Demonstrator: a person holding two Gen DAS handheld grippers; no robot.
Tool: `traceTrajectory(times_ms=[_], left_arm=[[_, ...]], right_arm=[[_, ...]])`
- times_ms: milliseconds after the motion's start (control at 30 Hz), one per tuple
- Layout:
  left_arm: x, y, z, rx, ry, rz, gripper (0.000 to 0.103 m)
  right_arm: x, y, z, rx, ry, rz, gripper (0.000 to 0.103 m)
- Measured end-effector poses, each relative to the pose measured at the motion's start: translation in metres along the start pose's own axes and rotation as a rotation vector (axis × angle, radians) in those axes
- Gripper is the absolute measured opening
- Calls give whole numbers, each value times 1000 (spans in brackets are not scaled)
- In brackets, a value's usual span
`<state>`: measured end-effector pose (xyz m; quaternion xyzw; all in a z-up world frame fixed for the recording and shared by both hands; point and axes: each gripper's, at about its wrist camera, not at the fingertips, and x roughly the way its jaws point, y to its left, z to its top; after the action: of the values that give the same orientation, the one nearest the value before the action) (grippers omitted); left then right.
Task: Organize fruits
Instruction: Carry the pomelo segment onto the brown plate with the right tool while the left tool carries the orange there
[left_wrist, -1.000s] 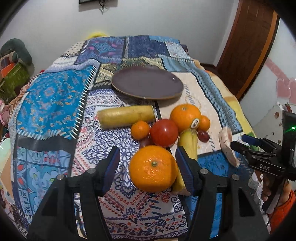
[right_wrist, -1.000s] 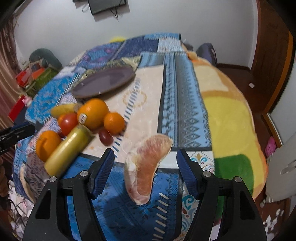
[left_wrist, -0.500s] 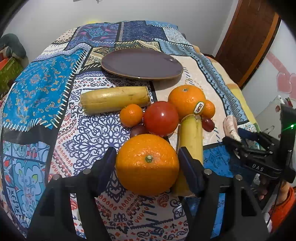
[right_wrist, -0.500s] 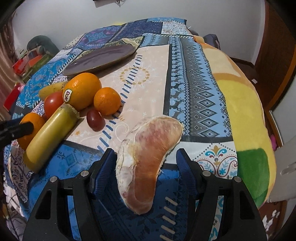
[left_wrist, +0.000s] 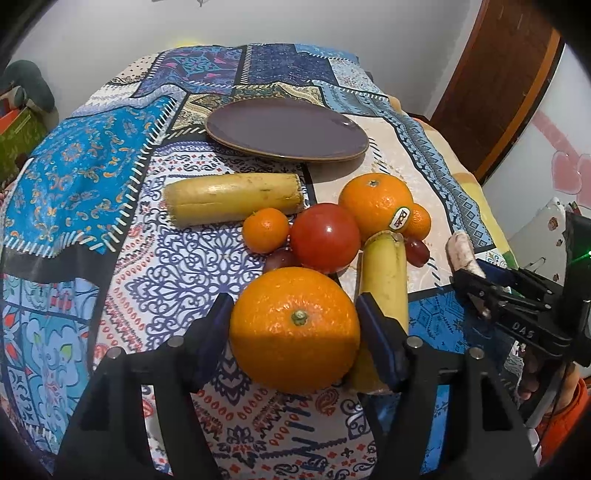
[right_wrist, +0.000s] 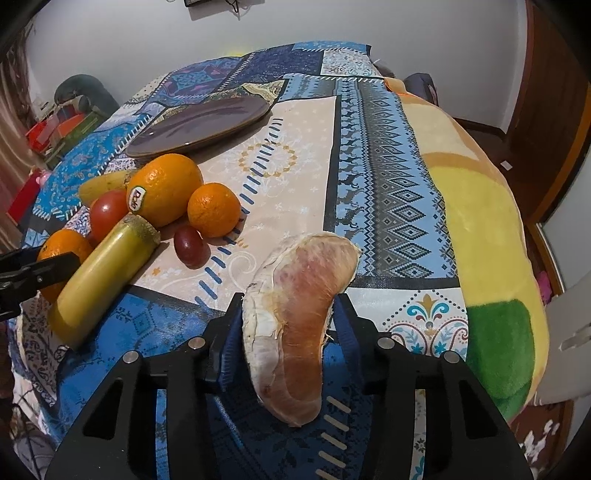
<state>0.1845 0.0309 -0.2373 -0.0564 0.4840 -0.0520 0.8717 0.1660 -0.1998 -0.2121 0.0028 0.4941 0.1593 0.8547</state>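
Note:
My left gripper (left_wrist: 293, 325) is shut on a large orange (left_wrist: 294, 329) at the near end of the fruit pile. My right gripper (right_wrist: 286, 332) is shut on a peeled pomelo segment (right_wrist: 295, 325), which also shows in the left wrist view (left_wrist: 461, 251). On the patterned cloth lie a stickered orange (left_wrist: 375, 206), a tomato (left_wrist: 325, 236), two small tangerines (left_wrist: 266, 229) (right_wrist: 213, 209), two banana pieces (left_wrist: 232, 199) (left_wrist: 384, 280) and dark grapes (right_wrist: 189, 246). An empty purple plate (left_wrist: 286, 129) sits behind them.
The table's cloth (right_wrist: 388, 192) drops off at the right over a yellow and green blanket (right_wrist: 480, 229). A wooden door (left_wrist: 491, 96) stands at the right. Boxes and clutter (right_wrist: 62, 122) lie on the floor at the left.
Both grippers have closed from open: the left onto the large orange, the right onto the pomelo segment. Both moved forward to their fruit first.

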Motion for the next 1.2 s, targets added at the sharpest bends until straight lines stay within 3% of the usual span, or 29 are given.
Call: traceTrajectory(times_ms=[267, 667, 1200], left_arm=[[-37, 13, 7, -31, -91, 31, 68], [-91, 20, 44, -33, -267, 69, 68], [-95, 12, 101, -13, -376, 96, 68]], right_arm=[[-26, 1, 10, 2, -77, -2, 43], [-70, 23, 54, -84, -257, -16, 43], [-73, 55, 113, -180, -405, -18, 43]])
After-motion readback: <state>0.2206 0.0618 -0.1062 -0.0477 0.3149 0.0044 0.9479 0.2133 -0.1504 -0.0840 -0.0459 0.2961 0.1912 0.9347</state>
